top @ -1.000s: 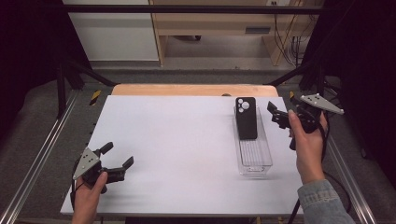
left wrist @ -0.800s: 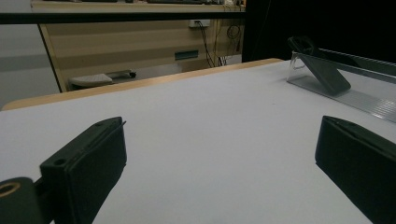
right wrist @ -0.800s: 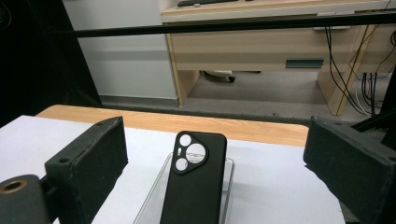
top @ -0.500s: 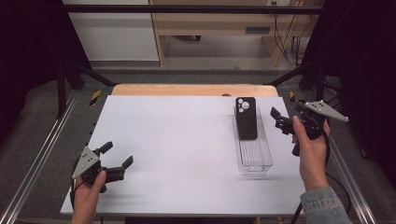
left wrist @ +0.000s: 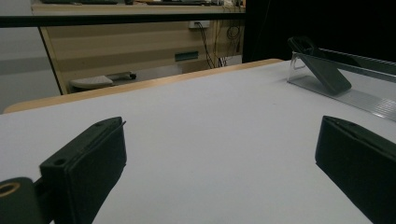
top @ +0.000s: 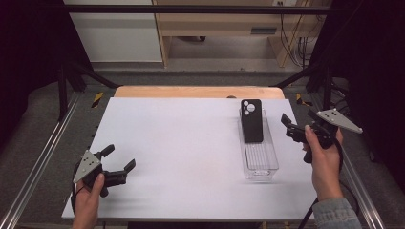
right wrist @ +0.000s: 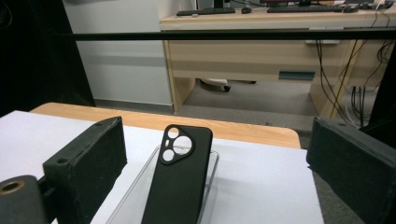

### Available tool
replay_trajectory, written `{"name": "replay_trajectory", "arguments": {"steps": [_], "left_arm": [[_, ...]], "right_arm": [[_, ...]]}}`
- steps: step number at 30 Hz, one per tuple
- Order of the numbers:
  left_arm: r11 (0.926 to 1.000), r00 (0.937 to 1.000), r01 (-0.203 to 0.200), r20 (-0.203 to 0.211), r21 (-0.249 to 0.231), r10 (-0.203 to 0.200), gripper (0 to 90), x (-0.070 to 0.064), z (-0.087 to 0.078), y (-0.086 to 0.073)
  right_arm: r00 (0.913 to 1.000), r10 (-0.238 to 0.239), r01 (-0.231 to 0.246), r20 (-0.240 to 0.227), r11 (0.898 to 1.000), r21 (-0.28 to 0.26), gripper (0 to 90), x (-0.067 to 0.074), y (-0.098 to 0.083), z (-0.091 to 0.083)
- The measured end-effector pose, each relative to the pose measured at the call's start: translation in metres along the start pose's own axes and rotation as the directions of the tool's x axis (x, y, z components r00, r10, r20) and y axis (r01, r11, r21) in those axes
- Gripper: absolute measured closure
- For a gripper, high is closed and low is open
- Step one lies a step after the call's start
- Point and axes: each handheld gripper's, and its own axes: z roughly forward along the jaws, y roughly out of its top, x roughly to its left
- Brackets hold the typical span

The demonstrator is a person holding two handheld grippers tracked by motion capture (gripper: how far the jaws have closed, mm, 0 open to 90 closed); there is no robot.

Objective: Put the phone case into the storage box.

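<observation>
- Black phone case [top: 252,121] lies in a clear plastic tray [top: 260,168] on the right part of the white table [top: 191,152]. Its far end, the one with the camera cut-out, leans on the far wall of the tray, so the case is tilted and not flat.
- In the right gripper view the same phone case [right wrist: 180,179] is straight in front, between the two black jaws, with the round camera opening at its upper end. The jaws stand wide apart and touch nothing.
- Seen from the high view, the right gripper [top: 290,128] is held by the person's right hand [top: 325,162] just beside the right side of the tray (near the table edge), and its jaws point to the left, toward the case. It does not touch the case or the tray.
- At the near left corner of the table, well apart from the tray, the left hand [top: 88,200] holds the left gripper [top: 119,158]. Its jaws are also spread and hold nothing.
- From the left gripper view, the tray [left wrist: 355,95] and the leaning phone case [left wrist: 322,70] show far off at the upper right, beyond bare table surface.
- Behind the table stands a light wooden desk [right wrist: 280,42] with cables hanging at its right side.
</observation>
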Motion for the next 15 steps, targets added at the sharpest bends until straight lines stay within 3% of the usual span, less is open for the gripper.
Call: {"name": "replay_trajectory", "arguments": {"steps": [6,15], "left_arm": [[1.0,1.0,-0.001,-0.008,-0.009,0.001,2.2,0.003,-0.003,0.001],[0.9999,0.9998,-0.014,0.015,-0.009,0.014,2.2,0.002,-0.004,0.001]], "right_arm": [[0.9996,-0.027,0.026,-0.004,0.999,-0.031,5.2,0.003,-0.006,-0.007],[0.9996,-0.017,0.016,-0.021,0.998,-0.058,4.5,0.007,-0.009,-0.013]]}}
